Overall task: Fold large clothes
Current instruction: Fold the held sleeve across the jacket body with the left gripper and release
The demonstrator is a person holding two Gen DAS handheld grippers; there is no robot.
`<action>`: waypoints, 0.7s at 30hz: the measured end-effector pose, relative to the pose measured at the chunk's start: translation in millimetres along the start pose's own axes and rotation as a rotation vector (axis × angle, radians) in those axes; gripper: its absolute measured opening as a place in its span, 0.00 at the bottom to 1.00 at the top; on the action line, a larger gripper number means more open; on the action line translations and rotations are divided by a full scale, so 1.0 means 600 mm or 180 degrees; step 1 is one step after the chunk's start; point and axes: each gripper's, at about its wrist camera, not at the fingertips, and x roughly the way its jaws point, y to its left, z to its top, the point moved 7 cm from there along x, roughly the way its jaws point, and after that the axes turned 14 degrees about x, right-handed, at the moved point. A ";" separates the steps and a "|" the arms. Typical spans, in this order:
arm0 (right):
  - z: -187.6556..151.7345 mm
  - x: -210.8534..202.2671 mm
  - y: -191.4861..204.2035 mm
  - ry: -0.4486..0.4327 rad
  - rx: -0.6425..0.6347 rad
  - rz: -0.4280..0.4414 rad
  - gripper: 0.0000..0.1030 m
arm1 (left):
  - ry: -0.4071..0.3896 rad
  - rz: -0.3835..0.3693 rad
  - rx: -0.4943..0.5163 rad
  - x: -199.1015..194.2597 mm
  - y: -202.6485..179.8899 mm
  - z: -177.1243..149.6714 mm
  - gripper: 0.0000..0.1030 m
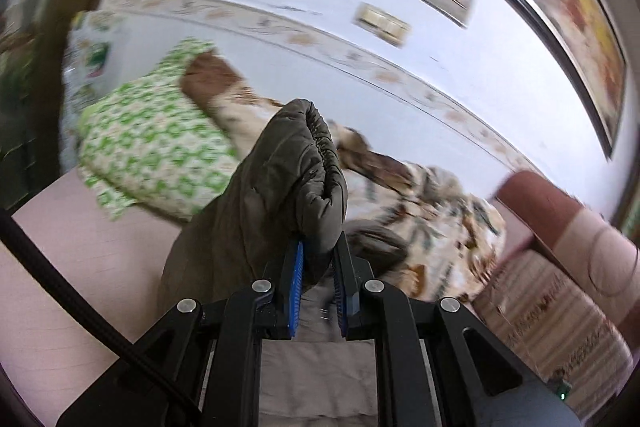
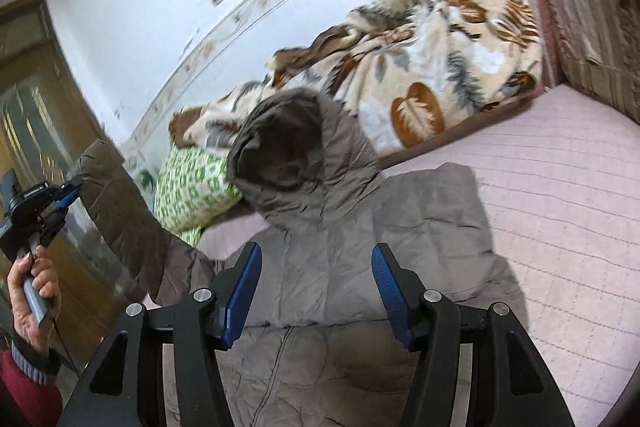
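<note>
Jacket (image 2: 332, 267): a grey-brown padded one, lying front-up on the pink bed cover (image 2: 560, 195), its zip running down toward 6 o'clock in the right wrist view.
Hood (image 2: 296, 155): sitting at 12 o'clock of the jacket body, its dark opening facing up, its top edge reaching the patterned blanket (image 2: 432, 67).
Sleeve (image 2: 120, 203): rising off the bed toward 10 o'clock from the shoulder, stretched up to the left gripper.
Cuff (image 1: 316, 155): standing up past the blue pads (image 1: 297, 279) in the left wrist view, its gathered elastic edge showing.
Left gripper (image 1: 318, 259): pinching the sleeve just below the cuff, its jaws drawn narrow on the fabric; a hand (image 2: 34, 291) is gripping its handle at 8 o'clock in the right wrist view.
Right gripper (image 2: 316, 279): hovering over the jacket's chest with its jaws standing about half apart and nothing between the pads; it seems to be clear of the fabric, though the view is blurred.
Pillow (image 1: 160, 143): green-and-white checked, lying at 10 o'clock of the hood, just beside it.
Blanket: heaped along the wall (image 2: 132, 7) from 12 to 2 o'clock of the jacket.
Headboard (image 2: 592, 23): standing at 2 o'clock, beside the blanket.
</note>
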 end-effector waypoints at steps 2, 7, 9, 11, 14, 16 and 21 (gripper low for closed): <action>0.012 -0.013 -0.015 -0.0054 0.0088 -0.0008 0.60 | 0.0062 -0.0134 0.0085 0.021 -0.060 -0.005 0.13; 0.037 -0.033 -0.052 -0.0133 0.0264 -0.0043 0.60 | 0.0310 -0.0375 0.0207 0.082 -0.176 -0.055 0.13; 0.044 -0.037 -0.061 -0.0141 0.0301 -0.0047 0.60 | 0.0447 -0.0461 0.0257 0.113 -0.224 -0.090 0.13; 0.050 -0.041 -0.067 -0.0161 0.0344 -0.0041 0.60 | 0.0625 -0.0537 0.0301 0.148 -0.269 -0.134 0.13; 0.059 -0.045 -0.074 -0.0201 0.0380 -0.0042 0.60 | 0.0873 -0.0599 0.0381 0.197 -0.315 -0.208 0.13; 0.064 -0.045 -0.081 -0.0223 0.0407 -0.0056 0.60 | 0.1065 -0.0599 0.0483 0.230 -0.341 -0.262 0.13; 0.069 -0.039 -0.091 -0.0223 0.0448 -0.0088 0.60 | 0.1498 -0.0578 0.0707 0.293 -0.383 -0.390 0.13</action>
